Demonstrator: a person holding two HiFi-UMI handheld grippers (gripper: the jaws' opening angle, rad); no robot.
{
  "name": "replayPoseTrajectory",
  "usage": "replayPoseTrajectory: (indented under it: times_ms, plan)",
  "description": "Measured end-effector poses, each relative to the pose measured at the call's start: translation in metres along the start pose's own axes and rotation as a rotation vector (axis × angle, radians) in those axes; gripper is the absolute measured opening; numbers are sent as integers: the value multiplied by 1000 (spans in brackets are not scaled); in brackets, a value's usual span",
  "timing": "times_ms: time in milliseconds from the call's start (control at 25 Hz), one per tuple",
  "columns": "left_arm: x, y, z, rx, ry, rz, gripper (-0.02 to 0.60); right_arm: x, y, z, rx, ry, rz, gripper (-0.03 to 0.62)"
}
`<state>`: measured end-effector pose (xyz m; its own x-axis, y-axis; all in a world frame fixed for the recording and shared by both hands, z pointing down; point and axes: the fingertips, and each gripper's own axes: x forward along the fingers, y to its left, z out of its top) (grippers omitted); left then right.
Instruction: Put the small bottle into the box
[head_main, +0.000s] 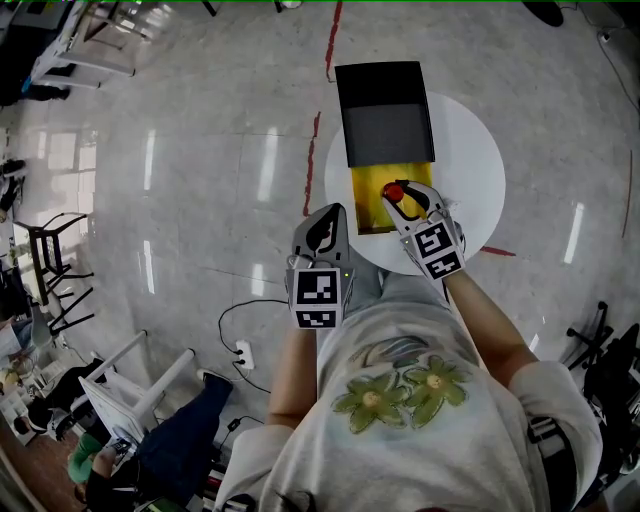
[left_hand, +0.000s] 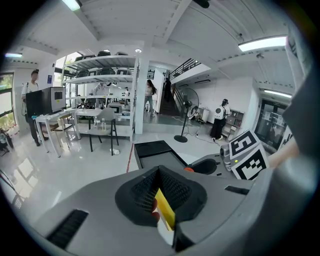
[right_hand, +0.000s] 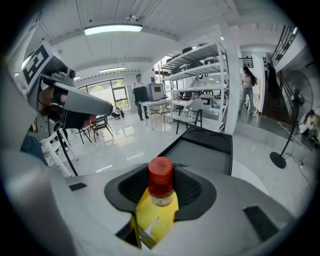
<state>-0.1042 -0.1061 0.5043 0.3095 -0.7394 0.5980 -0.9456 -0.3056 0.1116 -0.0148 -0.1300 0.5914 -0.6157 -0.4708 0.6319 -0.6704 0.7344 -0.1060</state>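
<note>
The small bottle (head_main: 393, 190), clear with a red cap, stands upright between the jaws of my right gripper (head_main: 405, 200), which is shut on it. It hangs just above the yellow inside of the open box (head_main: 366, 200). The box's black lid (head_main: 385, 115) lies folded back beyond it. In the right gripper view the bottle (right_hand: 161, 187) fills the gap of the right gripper (right_hand: 160, 202), with yellow below and the lid (right_hand: 205, 150) ahead. My left gripper (head_main: 322, 228) hovers at the table's left edge, jaws drawn together to a thin slit, holding nothing. Through the left gripper (left_hand: 162, 202) a yellow sliver shows.
The box sits on a round white table (head_main: 470, 170) over a glossy grey floor with red tape lines (head_main: 313, 150). Metal frames and chairs (head_main: 110, 400) stand at the lower left, a cable and socket (head_main: 243, 352) lie on the floor. Desks, shelves and people (left_hand: 149, 95) are far off.
</note>
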Motion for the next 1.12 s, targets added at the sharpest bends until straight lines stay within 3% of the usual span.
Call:
replayPoseTrajectory:
  times_ms: [1120]
  plan:
    - [18,21,-1,13,39,17,2,42,-14,-39,8,119,-10,153]
